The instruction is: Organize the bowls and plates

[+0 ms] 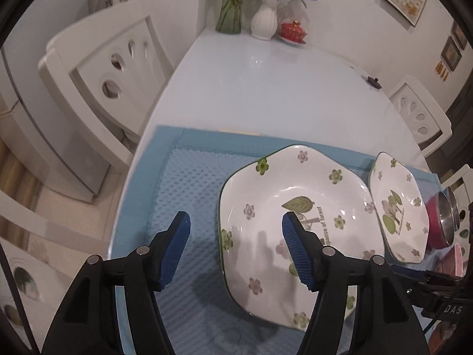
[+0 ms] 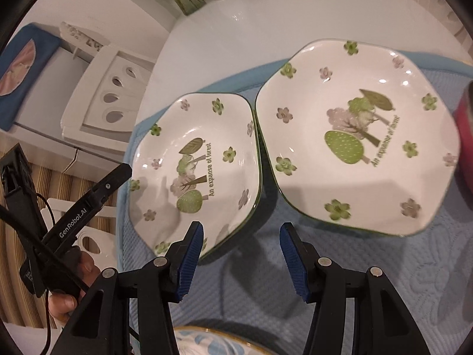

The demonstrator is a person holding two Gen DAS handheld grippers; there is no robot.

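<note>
glazed white, the left plate [image 1: 295, 216] lies on the blue mat [image 1: 192, 177], its rim between the open, empty left gripper [image 1: 236, 227]; it should close squarely on that rim. the right gripper [image 2: 241, 236], open and empty, hangs over the gap beside the right plate [image 2: 354, 136]. at three o'clock a red bowl [image 1: 437, 222] is cut off.

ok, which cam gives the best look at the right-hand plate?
Right wrist. There the right-hand plate sits large, its whole rim and tree print in view, though slightly blurred. The left wrist view shows it small and squeezed at the frame's edge, beside the nearer plate.
</note>
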